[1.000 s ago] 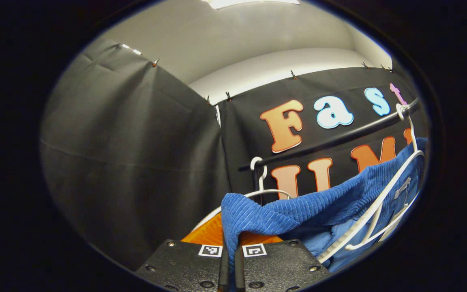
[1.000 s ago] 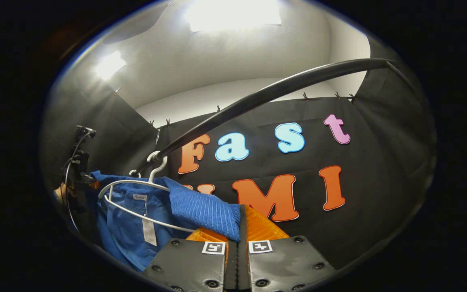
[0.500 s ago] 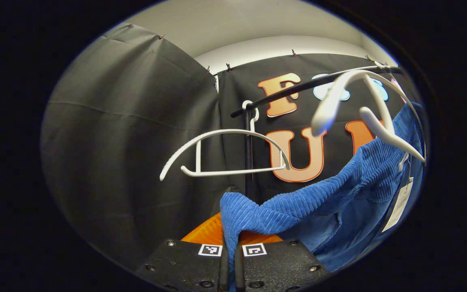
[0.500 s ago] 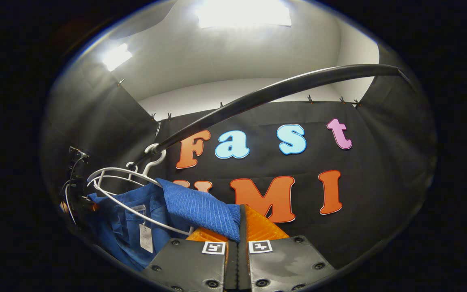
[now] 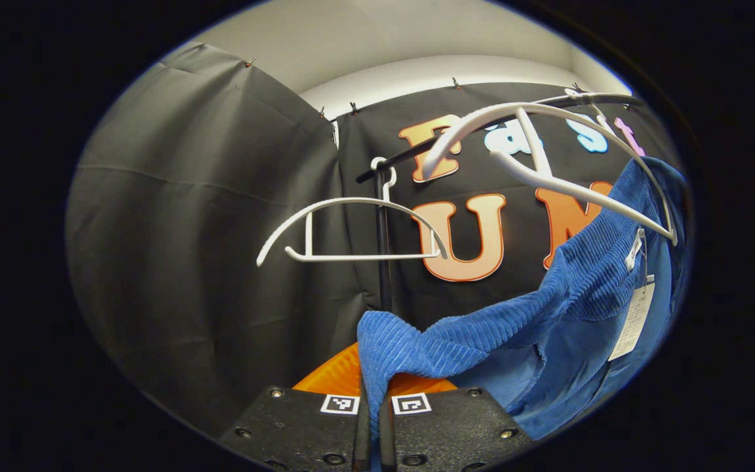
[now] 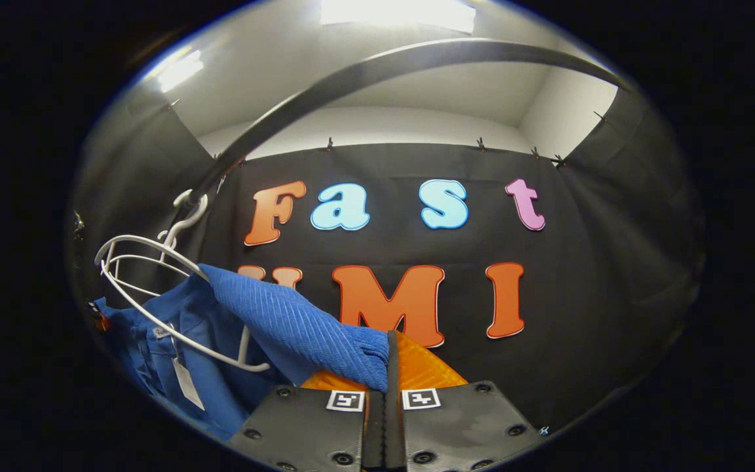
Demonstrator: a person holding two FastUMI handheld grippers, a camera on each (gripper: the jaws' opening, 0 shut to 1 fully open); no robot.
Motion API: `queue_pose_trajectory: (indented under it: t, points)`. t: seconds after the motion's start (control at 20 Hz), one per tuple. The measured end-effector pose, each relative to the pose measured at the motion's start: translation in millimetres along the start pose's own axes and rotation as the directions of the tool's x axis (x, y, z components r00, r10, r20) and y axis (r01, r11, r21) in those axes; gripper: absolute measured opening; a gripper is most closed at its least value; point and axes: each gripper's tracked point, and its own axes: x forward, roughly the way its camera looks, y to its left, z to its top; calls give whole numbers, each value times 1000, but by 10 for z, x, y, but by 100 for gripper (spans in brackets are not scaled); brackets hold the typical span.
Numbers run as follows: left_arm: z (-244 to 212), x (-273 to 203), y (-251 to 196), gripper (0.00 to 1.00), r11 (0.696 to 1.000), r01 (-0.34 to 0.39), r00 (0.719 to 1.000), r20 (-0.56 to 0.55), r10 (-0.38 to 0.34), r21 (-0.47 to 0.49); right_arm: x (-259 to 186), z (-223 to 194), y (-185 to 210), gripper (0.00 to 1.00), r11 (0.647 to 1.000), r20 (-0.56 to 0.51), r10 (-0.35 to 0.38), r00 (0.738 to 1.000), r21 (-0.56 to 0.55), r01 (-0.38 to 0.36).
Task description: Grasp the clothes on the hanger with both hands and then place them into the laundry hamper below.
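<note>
Left gripper view: left gripper [image 5: 371, 419] pinching blue ribbed garment [image 5: 476, 334]; white hanger [image 5: 548, 157] at 1 o'clock, nearly bare; right gripper [image 6: 384, 419] clamping same cloth; lift-off nearly done; hamper drop remains.

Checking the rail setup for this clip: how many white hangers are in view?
2. One bare hanger hangs at the rail's end; the other hanger hangs nearer, tilted, beside the blue garment. More could be out of frame.
</note>
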Motion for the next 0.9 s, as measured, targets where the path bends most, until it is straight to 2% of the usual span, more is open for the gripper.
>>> queue_pose_trajectory:
  t: [0.35, 0.5, 0.65, 0.75, 0.9]
  points:
    - [-221, -89, -423, 5, 997, 68, 997, -46, -70, -36, 86, -516, -558, 7, 990, -130, -122, 984, 51, 129]
    - [-340, -155, -576, 7, 992, 102, 991, -79, -108, -79, -29, -662, -668, 8, 986, -168, -120, 978, 95, 137]
    - [-465, -268, -667, 5, 986, 107, 986, -110, -121, -127, -170, -595, -743, 8, 989, -138, -136, 981, 40, 143]
    - [-502, -328, -696, 7, 984, 107, 985, -122, -125, -144, -227, -521, -704, 7, 992, -122, -122, 985, 19, 125]
    - [-504, -429, -679, 5, 987, 98, 985, -130, -115, -130, -283, -485, -659, 7, 995, -121, -97, 988, 18, 100]
